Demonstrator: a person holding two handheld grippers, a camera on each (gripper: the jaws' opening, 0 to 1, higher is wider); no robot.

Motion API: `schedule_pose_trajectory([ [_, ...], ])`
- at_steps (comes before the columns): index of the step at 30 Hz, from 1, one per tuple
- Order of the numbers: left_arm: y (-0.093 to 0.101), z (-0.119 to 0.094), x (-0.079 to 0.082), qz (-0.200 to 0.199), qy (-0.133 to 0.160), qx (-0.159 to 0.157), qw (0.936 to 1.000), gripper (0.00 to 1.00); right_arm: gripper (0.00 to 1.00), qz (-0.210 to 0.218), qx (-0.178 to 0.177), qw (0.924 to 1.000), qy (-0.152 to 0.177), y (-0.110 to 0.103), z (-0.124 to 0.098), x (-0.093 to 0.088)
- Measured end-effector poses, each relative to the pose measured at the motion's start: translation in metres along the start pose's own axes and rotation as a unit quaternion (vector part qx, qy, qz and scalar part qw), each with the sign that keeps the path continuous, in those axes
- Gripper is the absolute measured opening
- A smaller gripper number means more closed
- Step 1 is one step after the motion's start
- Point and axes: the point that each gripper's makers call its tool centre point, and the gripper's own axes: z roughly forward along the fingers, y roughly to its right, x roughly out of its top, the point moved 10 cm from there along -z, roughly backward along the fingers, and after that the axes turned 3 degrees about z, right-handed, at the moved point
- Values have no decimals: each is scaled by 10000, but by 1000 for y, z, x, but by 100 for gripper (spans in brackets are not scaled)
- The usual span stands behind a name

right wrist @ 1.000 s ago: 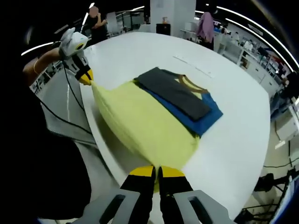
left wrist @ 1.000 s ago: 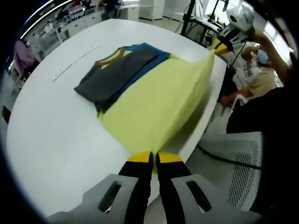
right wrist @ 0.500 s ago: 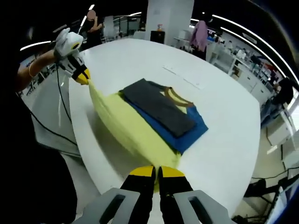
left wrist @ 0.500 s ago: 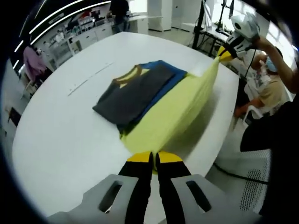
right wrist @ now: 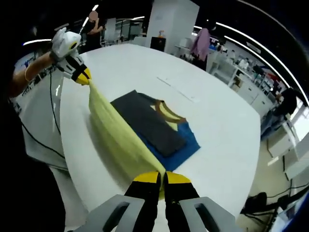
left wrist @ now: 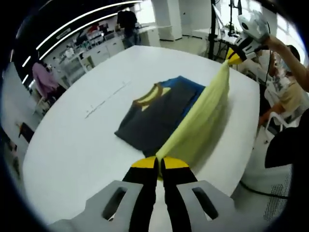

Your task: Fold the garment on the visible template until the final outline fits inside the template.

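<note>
- The garment [left wrist: 161, 113] is lying on the white table [left wrist: 77, 145], partly folded: a dark grey panel is sitting on top, a blue layer [right wrist: 186, 140] is showing along one side beneath it, and a brown-yellow neckband [left wrist: 149, 94] is peeking out at the end nearest the thin line [left wrist: 104, 96] marked on the tabletop.
- The yellow part of the garment [left wrist: 203, 116] is being held up off the table as a taut sheet, stretching between the two grippers along the side of the grey panel that is nearer the table's edge.
- The left gripper [left wrist: 159, 166] is pinching one yellow corner, its yellow-tipped jaws pressed together with the cloth between them; in the right gripper view it [right wrist: 82, 77] is showing at the far end of the sheet, held in a gloved hand [right wrist: 65, 41].
- The right gripper [right wrist: 161, 181] is likewise clamping the other yellow corner, jaws closed narrow on the fabric; in the left gripper view it [left wrist: 234, 57] is appearing beyond the garment, past the table's edge.
- The lifted sheet [right wrist: 120, 135] is sagging slightly in the middle, and its lower edge is lying just beside the grey panel.
- A seated person [left wrist: 287, 84] is visible beyond the table edge on the yellow sheet's side.
- Further off from the garment, workbenches and standing people [right wrist: 200, 38] are lining the room's background.
</note>
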Motion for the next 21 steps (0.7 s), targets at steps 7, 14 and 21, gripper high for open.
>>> schedule_pose_trajectory([
  [7,-14,4,16,196,365,395,9984,0,0,-21,-248,9995,181,13,4,11],
  [14,-26,10,29,178,625,737,9952,0,0,-77,-531,9980,331,23,10,21],
  [21,-36,19,41,118,823,900,9925,0,0,-86,-795,9956,487,37,15,29],
])
